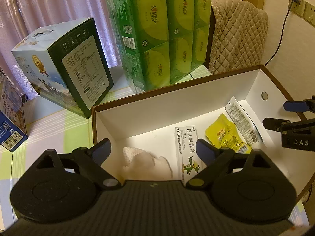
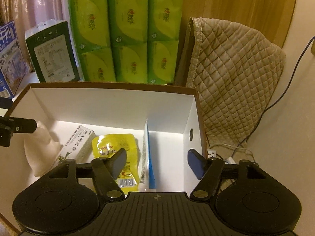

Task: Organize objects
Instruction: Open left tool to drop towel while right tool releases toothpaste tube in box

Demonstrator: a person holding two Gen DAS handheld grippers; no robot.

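A brown box with a white lining (image 1: 153, 96) stands open on the table. Inside lie a white cloth (image 1: 145, 163), a white ointment carton (image 1: 185, 143), a yellow packet (image 1: 226, 135) and a white sachet (image 1: 242, 122). My left gripper (image 1: 153, 150) hovers open over the box's left end, above the cloth, holding nothing. In the right wrist view the box (image 2: 118, 85) shows the cloth (image 2: 41, 147), carton (image 2: 78, 143), yellow packet (image 2: 114, 145) and the white-and-blue sachet (image 2: 146, 157) on edge. My right gripper (image 2: 156, 163) is open and empty over the right end.
Behind the box stand green tissue packs (image 1: 157, 29), a dark green-and-blue carton (image 1: 65, 64) and a quilted beige cover (image 1: 236, 35). A blue box (image 1: 9, 122) sits at far left. A wall socket with a cable (image 1: 297, 4) and a power strip (image 2: 212, 154) are to the right.
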